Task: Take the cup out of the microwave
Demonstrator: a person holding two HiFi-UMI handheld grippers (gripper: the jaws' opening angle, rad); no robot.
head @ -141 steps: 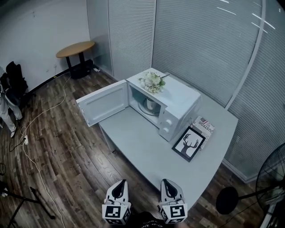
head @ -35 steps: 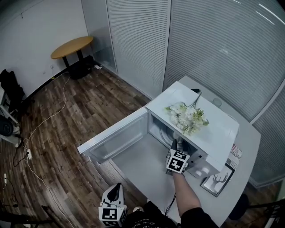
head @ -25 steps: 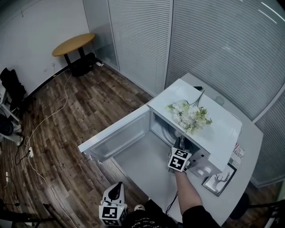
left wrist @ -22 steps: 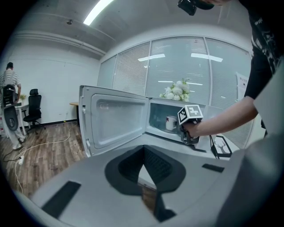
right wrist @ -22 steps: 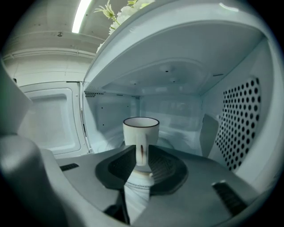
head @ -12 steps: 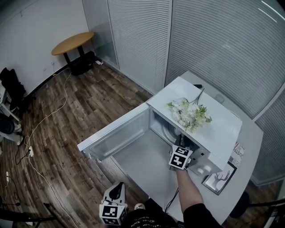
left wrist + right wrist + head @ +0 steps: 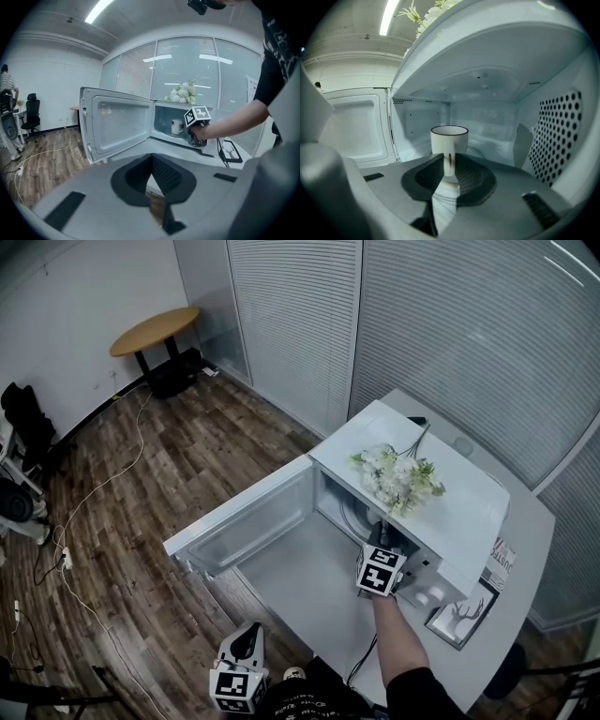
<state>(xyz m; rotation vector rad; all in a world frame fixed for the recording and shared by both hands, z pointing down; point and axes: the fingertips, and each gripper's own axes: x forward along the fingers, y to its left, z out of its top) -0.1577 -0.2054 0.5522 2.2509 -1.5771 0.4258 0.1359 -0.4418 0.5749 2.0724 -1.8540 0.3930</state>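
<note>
Inside the open microwave (image 7: 469, 512), the cup (image 7: 449, 139) is standing upright in the cavity, its handle turned toward the right gripper (image 7: 449, 165). That gripper's fingers (image 7: 474, 176) have just been closing and are now pinching the handle, so the grasping step is finishing. The next move, as I judge it, is calling for a small lift and a straight pull back toward the near side, keeping the cup level and clear of the cavity roof and the perforated wall (image 7: 565, 136) on the right. The door (image 7: 248, 526) is hanging wide open to the left, leaving the way out free. The left gripper (image 7: 152, 159) is waiting low and near, well apart from the microwave, its fingers pressed together on nothing. Flowers (image 7: 398, 479) are lying on top of the microwave, and a framed picture (image 7: 459, 622) is sitting beside it on the tabletop (image 7: 300, 568), neither blocking the path
</note>
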